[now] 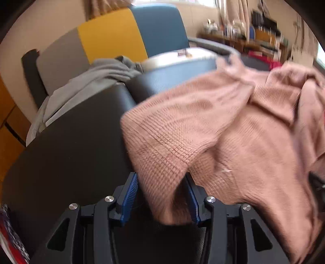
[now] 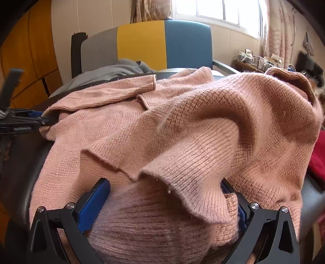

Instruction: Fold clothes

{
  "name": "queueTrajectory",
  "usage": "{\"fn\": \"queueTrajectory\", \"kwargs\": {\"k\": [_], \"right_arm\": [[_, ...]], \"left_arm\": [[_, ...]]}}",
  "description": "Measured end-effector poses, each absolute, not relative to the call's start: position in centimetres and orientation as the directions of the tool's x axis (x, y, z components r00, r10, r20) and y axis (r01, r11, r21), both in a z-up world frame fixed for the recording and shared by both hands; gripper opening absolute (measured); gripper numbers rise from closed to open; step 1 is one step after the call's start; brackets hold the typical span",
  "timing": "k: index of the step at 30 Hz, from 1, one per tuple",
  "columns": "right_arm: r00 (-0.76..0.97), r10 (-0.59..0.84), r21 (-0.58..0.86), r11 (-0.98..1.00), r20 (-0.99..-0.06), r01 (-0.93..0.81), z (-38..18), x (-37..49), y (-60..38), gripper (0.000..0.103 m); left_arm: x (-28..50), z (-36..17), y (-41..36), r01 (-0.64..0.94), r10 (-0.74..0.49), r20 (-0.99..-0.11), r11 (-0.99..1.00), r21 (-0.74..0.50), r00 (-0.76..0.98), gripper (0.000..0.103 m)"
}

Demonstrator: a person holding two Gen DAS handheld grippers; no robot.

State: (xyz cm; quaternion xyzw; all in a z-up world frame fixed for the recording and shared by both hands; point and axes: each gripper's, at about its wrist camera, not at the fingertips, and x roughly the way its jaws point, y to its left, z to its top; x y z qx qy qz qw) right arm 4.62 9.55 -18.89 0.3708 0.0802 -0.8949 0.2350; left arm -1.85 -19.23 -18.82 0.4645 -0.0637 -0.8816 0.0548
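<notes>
A pink knitted sweater (image 1: 223, 132) lies crumpled on a black padded surface (image 1: 71, 146). My left gripper (image 1: 160, 178) is shut on a bunched edge of it, with the fabric pinched between the blue pads (image 1: 129, 199). The right wrist view shows the same left gripper (image 2: 43, 121) at the far left, biting the sweater's (image 2: 182, 121) left edge. My right gripper (image 2: 163, 182) stands open and wide. A thick fold of the sweater bulges between its fingers, and a ribbed cuff droops over the gap. Much of the right pad (image 2: 241, 213) is hidden by knit.
A grey garment (image 1: 91, 81) lies at the back on a chair with a grey, yellow and blue backrest (image 1: 113, 36). A red cloth (image 2: 319, 158) sits at the right edge. A cluttered shelf (image 1: 254, 34) and a window (image 2: 219, 10) stand behind. Orange cabinet doors (image 2: 26, 61) are on the left.
</notes>
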Motion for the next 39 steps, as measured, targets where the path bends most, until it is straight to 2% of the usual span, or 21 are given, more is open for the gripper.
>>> {"fn": "queueTrajectory", "kwargs": {"k": [1, 2, 3, 6, 10, 13, 15, 16, 19, 24, 27, 31, 32, 33, 35, 37, 38, 39], "right_arm": [[-0.617, -0.361, 0.03, -0.877, -0.699, 0.479, -19.0, 4.1, 9.1, 0.103], [-0.615, -0.359, 0.032, -0.879, -0.702, 0.476, -19.0, 4.1, 9.2, 0.103], [-0.612, -0.357, 0.034, -0.88, -0.706, 0.474, -19.4, 2.4, 7.9, 0.103], [-0.603, -0.355, 0.041, -0.882, -0.714, 0.469, -19.6, 1.7, 7.4, 0.103], [-0.584, -0.376, 0.081, -0.881, -0.72, 0.467, -19.3, 1.4, 7.5, 0.103], [-0.552, -0.434, 0.125, -0.852, -0.712, 0.509, -19.1, 1.7, 6.4, 0.103], [-0.524, -0.468, 0.136, -0.823, -0.711, 0.551, -19.0, 2.1, 5.2, 0.103], [-0.511, -0.479, 0.124, -0.805, -0.714, 0.58, -19.0, 2.7, 4.3, 0.103], [-0.492, -0.504, 0.085, -0.754, -0.71, 0.651, -19.3, 4.5, 1.5, 0.103], [-0.461, -0.548, 0.108, -0.717, -0.698, 0.689, -19.2, 6.0, -1.1, 0.103], [-0.43, -0.582, 0.167, -0.707, -0.69, 0.687, -19.0, 6.3, -1.4, 0.103], [-0.377, -0.62, 0.253, -0.692, -0.688, 0.676, -18.3, 5.9, -1.0, 0.103], [-0.36, -0.631, 0.278, -0.687, -0.687, 0.672, -18.1, 5.6, -0.7, 0.099], [-0.357, -0.629, 0.292, -0.694, -0.69, 0.657, -17.7, 5.4, -0.2, 0.088], [-0.387, -0.614, 0.269, -0.711, -0.687, 0.65, -16.5, 5.3, 0.6, 0.082], [-0.45, -0.588, 0.195, -0.727, -0.672, 0.659, -15.1, 5.7, 1.0, 0.088], [-0.472, -0.584, 0.135, -0.711, -0.66, 0.69, -14.5, 6.2, 0.6, 0.098], [-0.494, -0.581, 0.074, -0.693, -0.647, 0.717, -14.0, 6.6, 0.1, 0.103]], "left_arm": [[-2.1, -19.0, -19.2, 0.048, -0.16, -0.805, -0.986, 0.161, -0.571, 0.025], [-2.1, -18.9, -19.6, 0.083, -0.161, -0.795, -0.987, 0.138, -0.585, 0.016], [-1.9, -18.5, -20.9, 0.148, -0.124, -0.789, -0.988, 0.043, -0.602, 0.007], [0.1, -17.8, -25.7, 0.298, -0.034, -0.747, -0.928, -0.222, -0.664, 0.004], [5.5, -17.2, -33.1, 0.409, 0.072, -0.607, -0.676, -0.613, -0.791, 0.004], [10.2, -18.3, -36.2, 0.46, 0.046, -0.556, -0.509, -0.728, -0.83, 0.006], [12.8, -19.4, -37.2, 0.542, -0.022, -0.593, -0.431, -0.721, -0.805, 0.011], [14.2, -20.0, -37.7, 0.589, -0.062, -0.619, -0.394, -0.705, -0.783, 0.02], [16.9, -19.6, -37.8, 0.69, -0.165, -0.688, -0.378, -0.617, -0.707, 0.022], [19.2, -15.0, -34.3, 0.702, -0.317, -0.646, -0.5, -0.508, -0.694, 0.023], [18.0, -13.4, -30.3, 0.634, -0.305, -0.606, -0.627, -0.454, -0.735, 0.028], [13.9, -15.0, -24.8, 0.494, -0.125, -0.652, -0.761, -0.421, -0.748, 0.029], [12.9, -15.8, -23.5, 0.467, -0.086, -0.673, -0.784, -0.409, -0.734, 0.029], [12.2, -16.7, -22.4, 0.444, -0.056, -0.695, -0.805, -0.394, -0.717, 0.029], [11.3, -18.5, -21.3, 0.432, -0.036, -0.743, -0.832, -0.349, -0.669, 0.029], [10.6, -19.4, -20.8, 0.42, -0.031, -0.762, -0.848, -0.322, -0.646, 0.029], [10.6, -19.5, -20.7, 0.411, -0.035, -0.762, -0.858, -0.309, -0.647, 0.029], [10.5, -19.5, -20.6, 0.401, -0.04, -0.761, -0.867, -0.296, -0.648, 0.029]]}}
